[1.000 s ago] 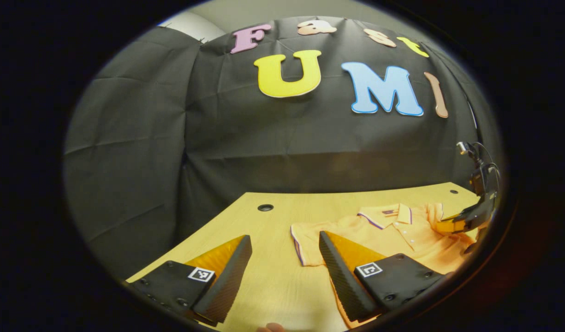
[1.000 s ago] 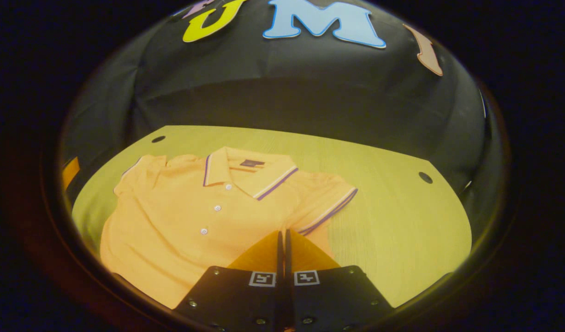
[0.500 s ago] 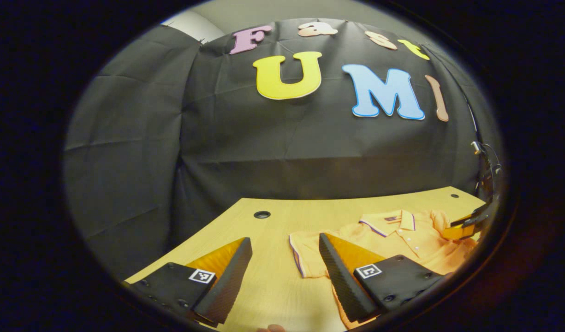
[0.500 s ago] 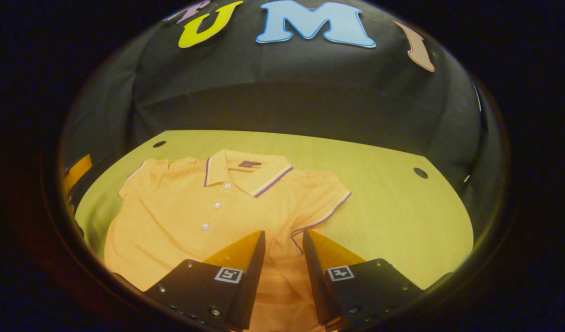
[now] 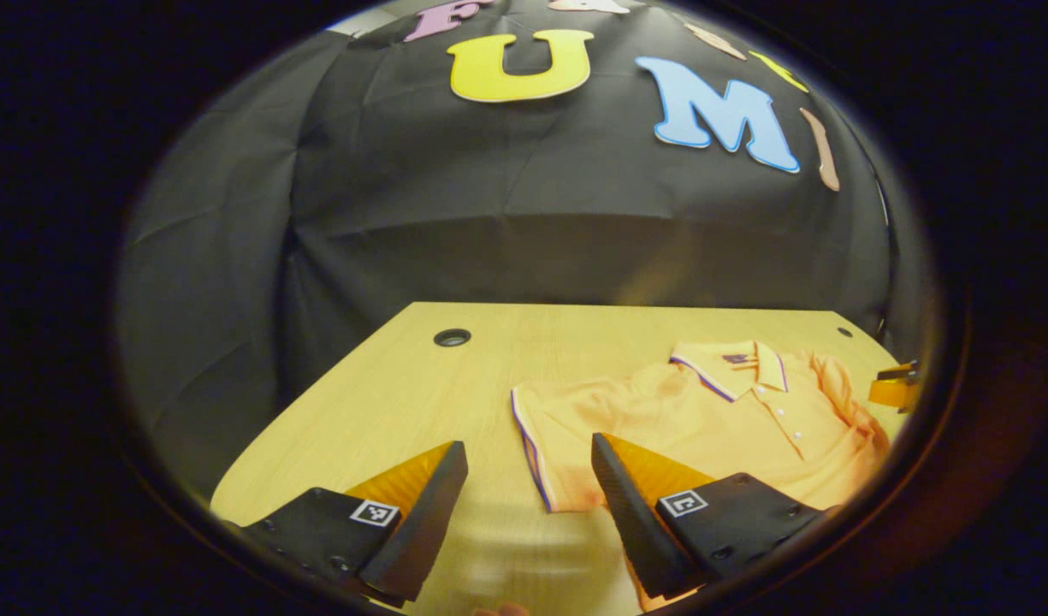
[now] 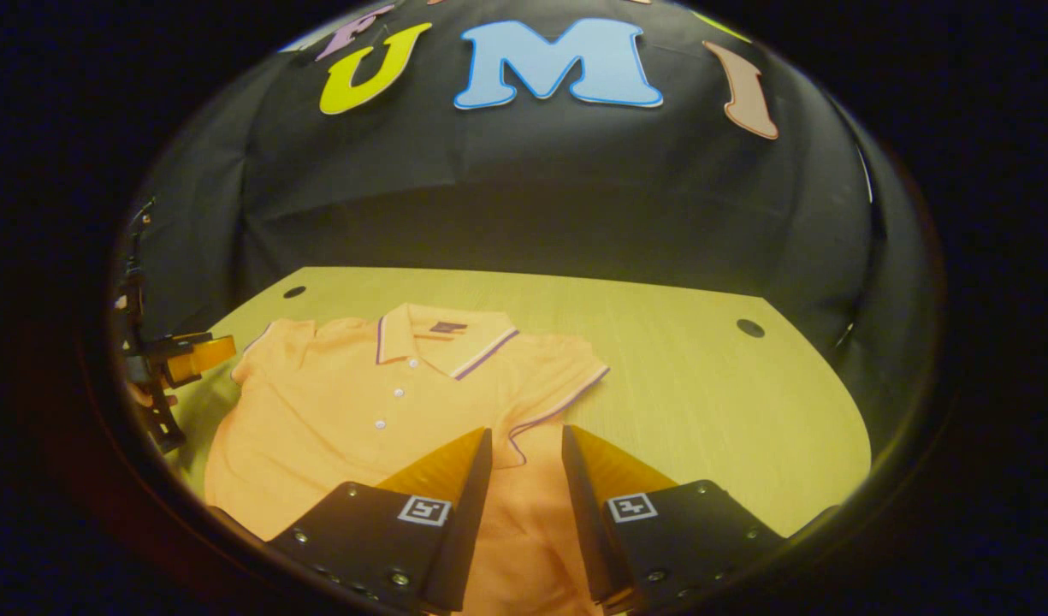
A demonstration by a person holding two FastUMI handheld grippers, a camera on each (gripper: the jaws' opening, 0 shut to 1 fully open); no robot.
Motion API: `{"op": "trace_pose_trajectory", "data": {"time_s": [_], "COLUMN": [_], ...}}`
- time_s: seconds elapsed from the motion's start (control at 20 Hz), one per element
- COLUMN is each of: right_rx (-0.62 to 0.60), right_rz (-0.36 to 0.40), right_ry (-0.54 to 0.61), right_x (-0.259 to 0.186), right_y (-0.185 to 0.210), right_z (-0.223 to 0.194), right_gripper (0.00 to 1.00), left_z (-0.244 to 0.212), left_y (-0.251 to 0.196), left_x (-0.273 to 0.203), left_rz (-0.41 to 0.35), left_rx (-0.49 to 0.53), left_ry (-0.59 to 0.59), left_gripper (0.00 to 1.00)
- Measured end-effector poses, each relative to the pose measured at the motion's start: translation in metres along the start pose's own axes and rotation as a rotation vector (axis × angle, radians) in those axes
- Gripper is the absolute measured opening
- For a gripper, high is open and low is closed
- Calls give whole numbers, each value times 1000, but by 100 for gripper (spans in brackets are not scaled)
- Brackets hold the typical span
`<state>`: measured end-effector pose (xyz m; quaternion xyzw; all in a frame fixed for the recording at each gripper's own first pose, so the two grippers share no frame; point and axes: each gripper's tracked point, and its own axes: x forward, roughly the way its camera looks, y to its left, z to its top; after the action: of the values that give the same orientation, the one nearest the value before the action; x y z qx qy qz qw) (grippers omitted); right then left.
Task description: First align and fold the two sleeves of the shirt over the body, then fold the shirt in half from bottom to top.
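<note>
While the orange polo shirt lies flat on the wooden surface, the left gripper and right gripper hover above opposite sleeves, fingers parted, holding nothing.

- Shirt hem cut off at lower edge of left gripper view, part of body hidden behind a finger.
- Shirt hem likewise hidden in right gripper view, behind both fingers.
- Right gripper cut by rim of left gripper view; jaw spacing there impossible to judge.
- Left gripper small at rim of right gripper view; hand holding it mostly lost in shadow.
- Collar label too small to read.
</note>
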<state>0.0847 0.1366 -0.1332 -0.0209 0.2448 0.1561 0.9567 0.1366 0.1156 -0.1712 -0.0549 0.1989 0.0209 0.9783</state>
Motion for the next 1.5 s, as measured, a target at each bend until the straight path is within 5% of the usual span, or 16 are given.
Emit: {"op": "trace_pose_trajectory", "data": {"time_s": [0.4,0.65,0.7,0.85,1.05,1.3,1.5], "right_rx": [41,83,90,100,108,112,120], "right_rz": [-2,-5,-7,-6,-7,-9,-14], "right_ry": [14,6,0,-6,-12,-21,-15], "right_x": [4,1,1,-2,-5,-11,-12], "right_y": [-7,-15,-17,-18,-19,-22,-24], "right_z": [-14,-16,-15,-15,-15,-14,-18], "right_gripper": [52,52,52,52,52,52,52], "left_z": [-39,-41,-39,-42,-41,-35,14], "left_y": [-18,-26,-31,-32,-37,-43,-76], "left_x": [12,15,13,19,18,17,6], "left_rz": [-72,-95,-113,-107,-96,-51,-83], "left_rx": [94,73,55,80,69,136,237], "left_ry": [187,189,181,184,178,174,53], "left_gripper": [94,93,89,49,17,16,12]}}
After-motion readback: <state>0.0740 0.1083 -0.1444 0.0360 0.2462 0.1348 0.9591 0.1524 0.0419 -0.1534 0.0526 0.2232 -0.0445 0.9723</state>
